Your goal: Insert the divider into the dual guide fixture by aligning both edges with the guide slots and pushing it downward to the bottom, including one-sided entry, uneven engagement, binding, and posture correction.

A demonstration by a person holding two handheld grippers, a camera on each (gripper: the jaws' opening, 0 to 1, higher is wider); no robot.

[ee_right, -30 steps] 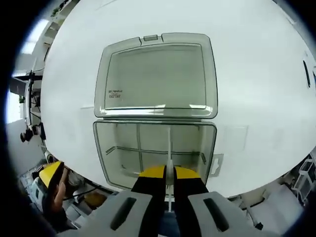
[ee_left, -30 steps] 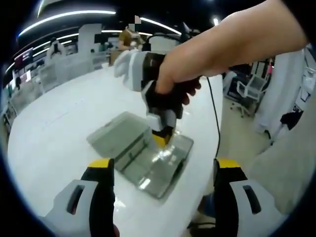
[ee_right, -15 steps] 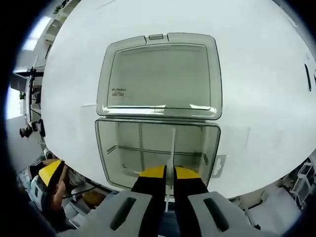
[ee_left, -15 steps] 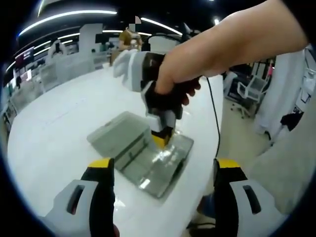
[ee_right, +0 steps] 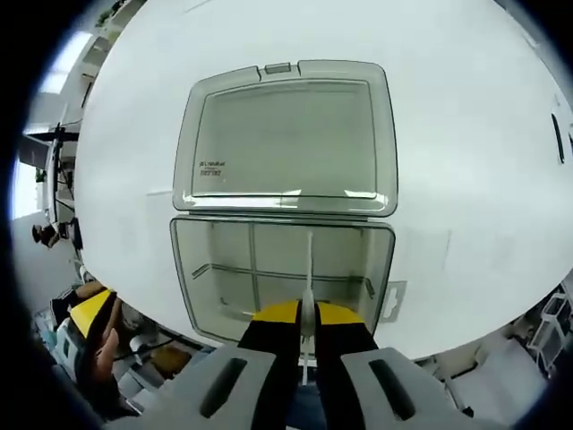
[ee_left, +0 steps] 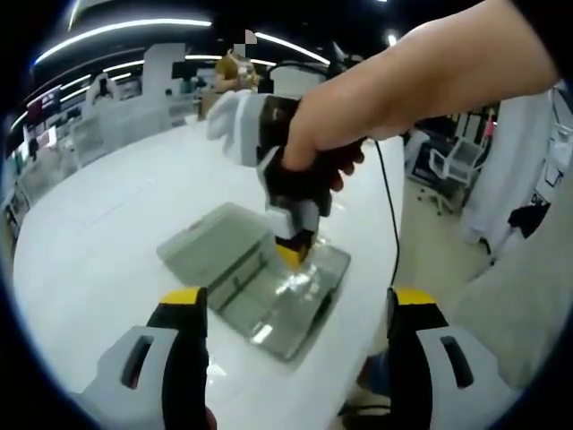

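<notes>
Translucent plastic marks the divider [ee_right: 310, 269], a thin upright strip that is clamped edge-on between the closed jaws of the right tool [ee_right: 306, 313] and is held down inside the open tray of the smoky grey case [ee_right: 282, 269], beside a fitted cross partition. The case lid [ee_right: 286, 139] is laid flat behind the tray on the white surface [ee_right: 466, 143] — near its edge. The left tool [ee_left: 291, 309] is held back with jaws wide apart and empty — the right tool [ee_left: 294, 253] is seen gripped by a hand [ee_left: 322, 143] above the case [ee_left: 255, 278].
</notes>
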